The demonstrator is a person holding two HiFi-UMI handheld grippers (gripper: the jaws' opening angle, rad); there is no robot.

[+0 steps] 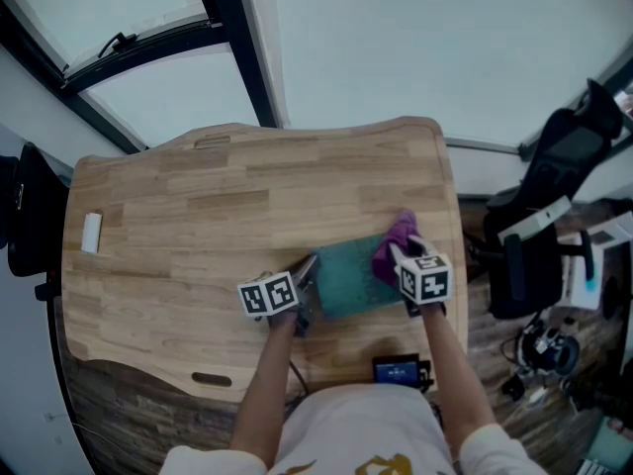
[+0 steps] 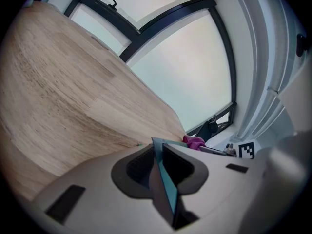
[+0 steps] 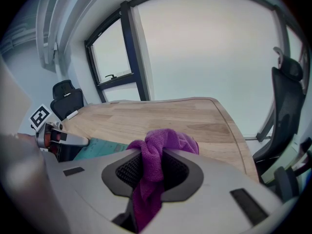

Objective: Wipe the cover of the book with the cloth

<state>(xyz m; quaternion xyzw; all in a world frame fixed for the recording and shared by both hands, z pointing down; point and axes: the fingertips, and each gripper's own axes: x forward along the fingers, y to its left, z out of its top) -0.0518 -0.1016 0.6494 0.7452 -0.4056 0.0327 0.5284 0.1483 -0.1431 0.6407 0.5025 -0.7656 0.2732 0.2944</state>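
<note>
On the table, the left gripper pinches the book by its edge. The right gripper squeezes the cloth on the cover; next it should rub across.

Open tabletop beyond book; white block far left

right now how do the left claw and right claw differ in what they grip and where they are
The left claw clamps the thin edge of the teal book; the right claw clamps a bunched purple cloth. The left claw sits at the book's left end, the right claw at its right end, its cloth over the cover. Both are shut on something.
</note>
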